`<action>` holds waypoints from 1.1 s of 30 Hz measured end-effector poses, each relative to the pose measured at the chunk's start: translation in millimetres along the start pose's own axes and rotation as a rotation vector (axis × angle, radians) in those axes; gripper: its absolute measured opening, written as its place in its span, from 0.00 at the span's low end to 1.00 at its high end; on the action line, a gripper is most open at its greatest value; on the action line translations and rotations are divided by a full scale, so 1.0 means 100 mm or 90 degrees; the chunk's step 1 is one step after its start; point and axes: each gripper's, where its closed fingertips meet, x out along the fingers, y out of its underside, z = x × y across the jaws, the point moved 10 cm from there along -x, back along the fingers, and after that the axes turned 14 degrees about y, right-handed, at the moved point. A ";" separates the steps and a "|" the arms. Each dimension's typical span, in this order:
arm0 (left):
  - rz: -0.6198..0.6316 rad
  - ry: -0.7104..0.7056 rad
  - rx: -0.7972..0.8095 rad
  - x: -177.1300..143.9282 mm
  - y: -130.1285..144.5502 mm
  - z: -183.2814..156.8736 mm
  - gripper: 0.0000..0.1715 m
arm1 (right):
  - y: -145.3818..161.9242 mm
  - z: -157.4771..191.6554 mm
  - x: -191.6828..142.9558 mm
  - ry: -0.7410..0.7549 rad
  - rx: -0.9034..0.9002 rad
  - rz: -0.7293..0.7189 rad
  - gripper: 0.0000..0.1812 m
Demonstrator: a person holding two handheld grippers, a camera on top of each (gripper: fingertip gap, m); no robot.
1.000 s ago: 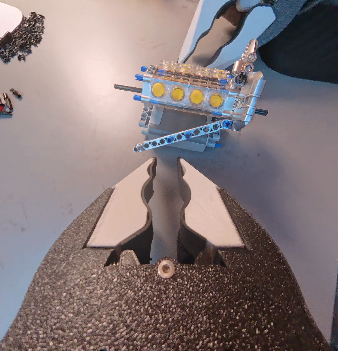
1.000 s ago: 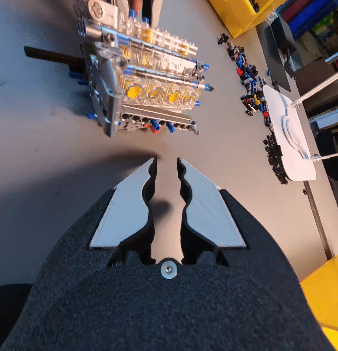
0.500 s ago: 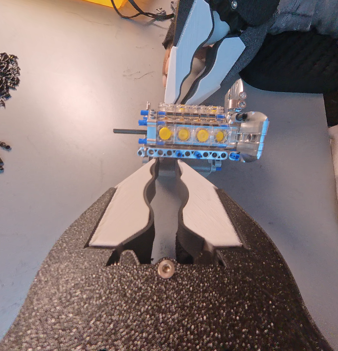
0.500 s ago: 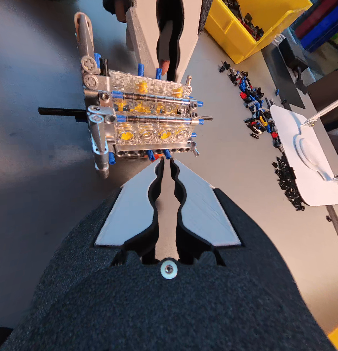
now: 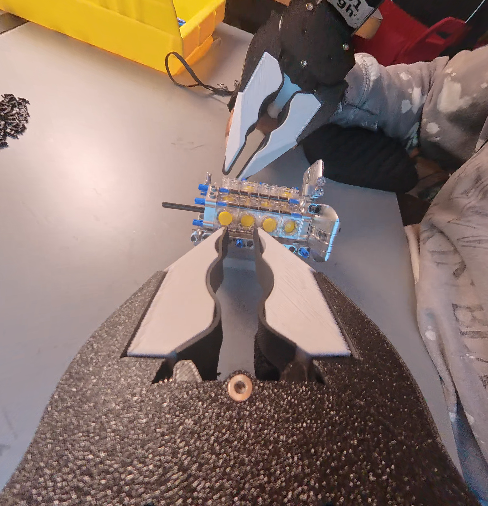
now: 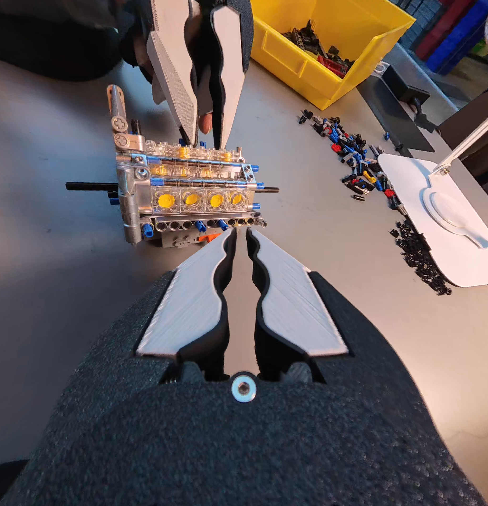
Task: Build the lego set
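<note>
A brick-built engine block (image 5: 264, 216) stands on the grey table: clear cylinders with yellow pistons, grey beams, blue pins and a black axle sticking out. My left gripper (image 5: 240, 230) is open, with its tips against the grey holed beam on its near side. It also shows in the right wrist view (image 6: 206, 142) at the far side of the model (image 6: 188, 191). My right gripper (image 6: 240, 230) is almost closed, a thin slit between the tips and nothing seen in it. It sits by the end of the lower grey beam, and it shows in the left wrist view (image 5: 236, 174).
A yellow bin (image 6: 319, 54) of parts stands behind the model, also seen in the left wrist view (image 5: 114, 24). Loose coloured pins (image 6: 355, 161), a heap of black pins (image 6: 418, 257) and a white lamp base (image 6: 434, 208) lie to the right. A person's sleeve (image 5: 429, 109) crosses the table edge. The gap from one gripper's tips to the other's is roughly 7 centimeters.
The grey beam facing my left gripper swung from slanted to level along the model. Both grippers moved in to the model. My right gripper's jaws narrowed; the left gap stayed the same.
</note>
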 end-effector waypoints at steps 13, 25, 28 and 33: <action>0.001 -0.056 0.027 -0.16 -0.02 0.00 0.12 | 0.01 -0.12 -0.07 -0.005 0.083 0.041 0.06; 0.048 -0.024 -0.021 0.03 0.10 -0.03 0.11 | -0.14 0.15 0.06 -0.042 -0.027 0.067 0.05; 0.054 -0.026 -0.011 -0.02 0.10 -0.03 0.11 | -0.09 0.02 -0.02 -0.005 -0.003 0.088 0.06; 0.019 -0.023 0.007 -0.16 0.06 -0.04 0.11 | -0.29 -0.08 -0.27 0.009 0.073 0.015 0.06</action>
